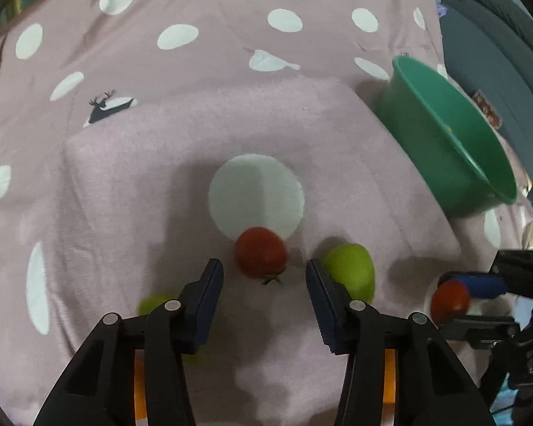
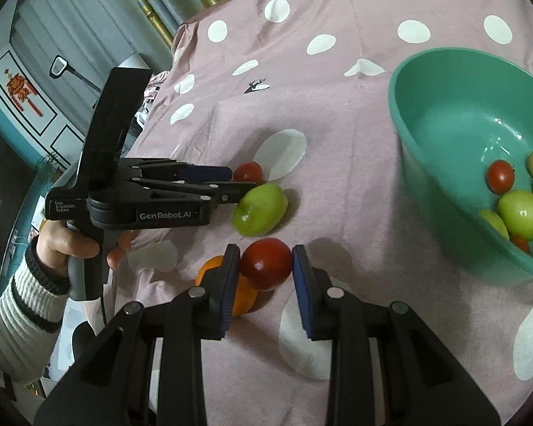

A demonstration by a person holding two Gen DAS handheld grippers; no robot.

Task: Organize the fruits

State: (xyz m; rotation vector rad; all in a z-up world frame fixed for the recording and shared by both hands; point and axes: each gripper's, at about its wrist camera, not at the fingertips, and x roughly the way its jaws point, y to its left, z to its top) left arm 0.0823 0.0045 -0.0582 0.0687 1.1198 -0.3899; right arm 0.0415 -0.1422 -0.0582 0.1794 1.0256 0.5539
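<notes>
Several fruits are already gathered in the green bowl (image 2: 426,135), while a tomato (image 1: 261,256) framed by the spread left gripper (image 1: 264,277), a lime (image 2: 260,209), an orange (image 2: 245,296) and the plum (image 2: 266,263) clamped by the right gripper (image 2: 266,266) are left outside.

The bedcover (image 2: 337,106) was a matt pink cloth with white dots, faintly napped and creased, and the basin (image 2: 426,135) was smooth green plastic with a soft sheen on its inner wall. The red fruit (image 2: 266,262) and the green fruit (image 2: 261,209) had glossy skins with small highlights. Both the left gripper (image 1: 264,280) and the right gripper (image 2: 266,266) were matt black plastic with ribbed blue pads (image 2: 303,284) and bright metal pins.
</notes>
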